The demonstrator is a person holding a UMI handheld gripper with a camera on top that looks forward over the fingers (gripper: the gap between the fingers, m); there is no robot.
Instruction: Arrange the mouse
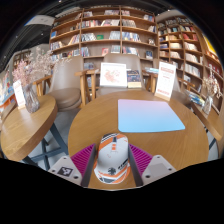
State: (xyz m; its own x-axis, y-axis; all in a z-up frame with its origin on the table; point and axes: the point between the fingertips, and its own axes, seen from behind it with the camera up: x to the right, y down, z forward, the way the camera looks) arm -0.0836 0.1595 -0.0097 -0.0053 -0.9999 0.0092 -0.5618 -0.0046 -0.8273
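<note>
Gripper (112,160) low over a round wooden table (90,122), fingers held partway apart. Pink pads (83,157) on the inner faces, both pressed against the sides of a mouse (112,158). Mouse white and grey with an orange band, caught between the fingers and lifted at the near edge of the table. Just ahead of the fingers, a light blue mouse pad (150,116) lying flat on the table top, a bit to the right. Beyond the table, a chair (118,84) with a book (113,73) standing on it. Near that, to the right, a white sign (166,80) standing upright. Off to the left, another round table (22,128) with small things on it. Farther back, tall bookshelves (105,32) full of books along the wall.
</note>
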